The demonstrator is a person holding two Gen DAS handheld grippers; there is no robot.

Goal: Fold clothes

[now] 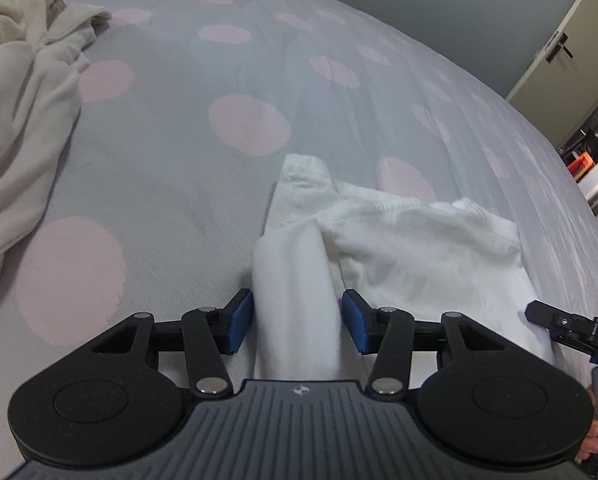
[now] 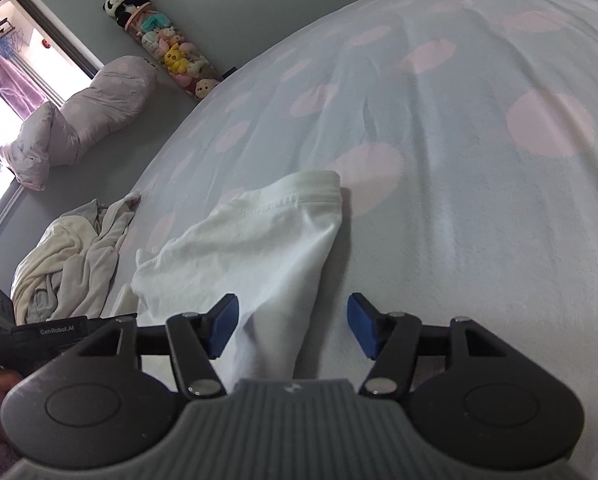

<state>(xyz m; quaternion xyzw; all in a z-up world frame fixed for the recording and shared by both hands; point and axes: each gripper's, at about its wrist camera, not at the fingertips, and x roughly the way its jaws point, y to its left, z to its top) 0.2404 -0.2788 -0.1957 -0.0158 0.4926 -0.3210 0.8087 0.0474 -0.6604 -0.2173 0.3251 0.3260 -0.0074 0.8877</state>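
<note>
Left wrist view: the left gripper (image 1: 297, 322) hangs low over a white garment (image 1: 399, 256) lying on the bedspread (image 1: 179, 152), which is grey with pink spots. Its blue pads (image 1: 241, 320) stand apart with a raised fold of the white cloth running between them; the jaws are released, and whether the pads touch the cloth I cannot tell. The near end of that fold is hidden under the gripper body. At the right edge the right gripper (image 1: 539, 314) shows only as a black tip over the garment, with fingers of a hand (image 1: 593, 446) cut off below it. A cream pile of clothes (image 1: 23, 92) lies well apart at the left, partly out of frame.

In the right wrist view the right gripper (image 2: 292, 330) also stands open, the garment's (image 2: 255, 248) edge between its pads (image 2: 361, 330). The pile (image 2: 71, 264), a bundled duvet (image 2: 87, 112) and a tube of plush toys (image 2: 167, 48) sit beyond, small and soft
</note>
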